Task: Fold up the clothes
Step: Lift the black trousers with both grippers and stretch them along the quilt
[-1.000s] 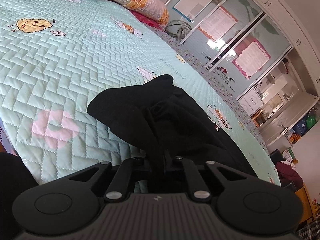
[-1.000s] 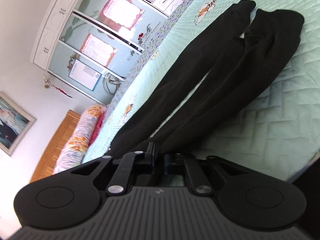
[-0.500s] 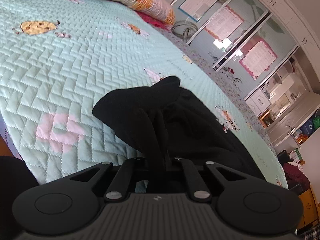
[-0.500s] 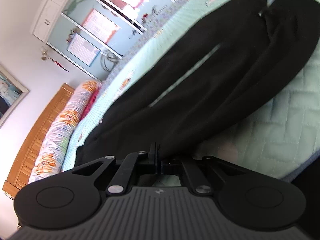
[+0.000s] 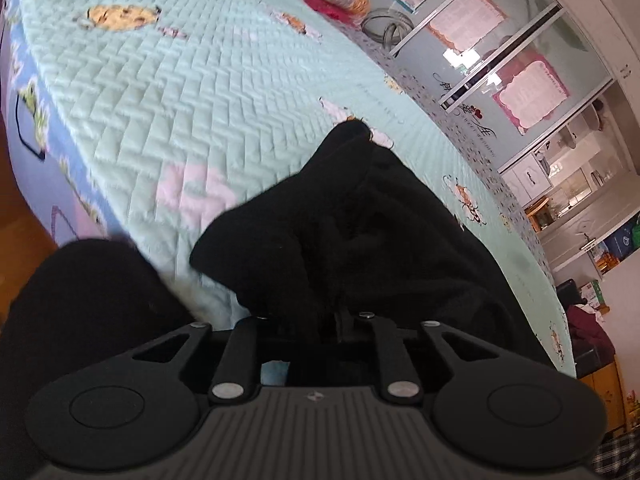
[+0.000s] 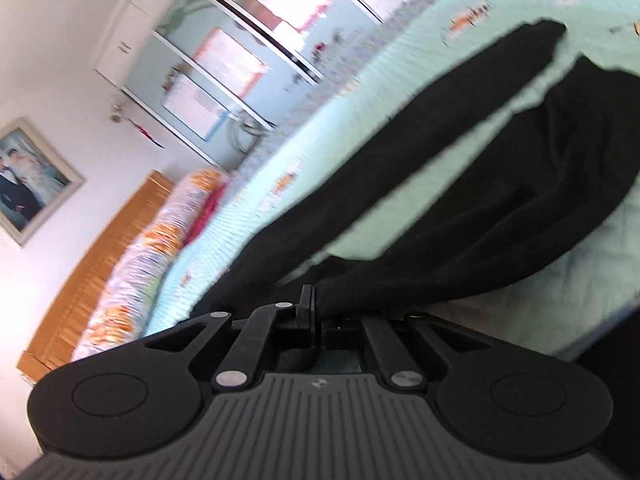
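A pair of black trousers (image 6: 480, 184) lies on a mint-green quilted bed (image 5: 200, 92). In the right wrist view its two legs stretch away with a strip of quilt showing between them. My right gripper (image 6: 316, 312) is shut on the near end of the trousers. In the left wrist view the black trousers (image 5: 360, 232) bunch up in folds in front of my left gripper (image 5: 334, 320), which is shut on the cloth. Both sets of fingertips are mostly hidden by the black fabric.
A floral bolster pillow (image 6: 152, 248) lies by the wooden headboard (image 6: 92, 280). A glass-fronted wardrobe (image 5: 500, 40) runs along the far side of the bed. The bed edge and wooden floor (image 5: 16, 216) show at the left. A dark shape (image 5: 80, 304) is at the near left.
Both grippers have moved while holding the trousers. The left view has swung toward the bed's near edge, and the gap between the two legs has widened in the right view.
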A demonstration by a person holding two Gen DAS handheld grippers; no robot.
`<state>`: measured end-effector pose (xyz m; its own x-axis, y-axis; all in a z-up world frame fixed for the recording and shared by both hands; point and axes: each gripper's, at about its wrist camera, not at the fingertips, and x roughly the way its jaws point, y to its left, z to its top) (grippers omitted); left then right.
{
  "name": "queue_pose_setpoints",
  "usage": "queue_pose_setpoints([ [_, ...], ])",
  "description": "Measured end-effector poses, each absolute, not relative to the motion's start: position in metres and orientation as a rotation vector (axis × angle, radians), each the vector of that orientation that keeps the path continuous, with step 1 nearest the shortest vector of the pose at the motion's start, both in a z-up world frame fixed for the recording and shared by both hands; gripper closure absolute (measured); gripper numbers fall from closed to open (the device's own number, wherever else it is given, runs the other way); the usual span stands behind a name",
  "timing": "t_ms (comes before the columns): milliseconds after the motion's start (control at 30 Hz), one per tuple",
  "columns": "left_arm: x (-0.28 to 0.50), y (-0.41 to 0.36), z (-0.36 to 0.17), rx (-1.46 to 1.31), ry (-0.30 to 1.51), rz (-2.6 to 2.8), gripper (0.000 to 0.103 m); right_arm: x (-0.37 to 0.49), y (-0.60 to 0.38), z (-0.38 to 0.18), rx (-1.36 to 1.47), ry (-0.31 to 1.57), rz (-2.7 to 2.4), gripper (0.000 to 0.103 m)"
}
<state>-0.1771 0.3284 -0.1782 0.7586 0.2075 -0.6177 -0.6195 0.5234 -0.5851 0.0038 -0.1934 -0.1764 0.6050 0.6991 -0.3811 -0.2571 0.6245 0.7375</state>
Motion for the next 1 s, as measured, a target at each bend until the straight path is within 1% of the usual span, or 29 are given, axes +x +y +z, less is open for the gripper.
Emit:
queue_pose_setpoints([
  [33,-0.179,0.327,-0.181,-0.890,0.515,0.515,0.080,0.003,-0.193,-0.180,0.692,0.732,0.598,0.091],
  [67,-0.180,0.327,-0.180,-0.883,0.511,0.507,0.073,0.002,-0.192,-0.183,0.696,0.743,0.589,0.080],
  [100,-0.181,0.327,-0.180,-0.885,0.505,0.494,0.067,0.001,-0.191,-0.187,0.699,0.755,0.580,0.075],
  [133,-0.181,0.327,-0.181,-0.880,0.498,0.491,0.065,0.001,-0.190,-0.190,0.702,0.767,0.572,0.069],
  [200,-0.180,0.327,-0.182,-0.872,0.485,0.491,0.065,-0.001,-0.188,-0.197,0.709,0.791,0.554,0.069],
  [367,-0.181,0.323,-0.181,-0.866,0.457,0.487,0.064,-0.002,-0.185,-0.196,0.692,0.774,0.561,0.070],
  [433,-0.184,0.322,-0.178,-0.859,0.433,0.485,0.068,-0.001,-0.185,-0.192,0.687,0.758,0.558,0.071],
  [500,-0.187,0.321,-0.172,-0.851,0.411,0.478,0.093,0.001,-0.188,-0.188,0.693,0.746,0.545,0.078],
  [600,-0.189,0.320,-0.163,-0.835,0.376,0.469,0.094,0.006,-0.193,-0.182,0.716,0.735,0.524,0.084],
  [767,-0.183,0.322,-0.143,-0.827,0.339,0.461,0.096,0.019,-0.201,-0.177,0.832,0.745,0.516,0.090],
  [867,-0.175,0.325,-0.126,-0.831,0.314,0.453,0.097,0.027,-0.203,-0.167,0.866,0.762,0.506,0.093],
  [1000,-0.153,0.331,-0.102,-0.797,0.304,0.433,0.097,0.043,-0.204,-0.148,0.907,0.758,0.507,0.094],
])
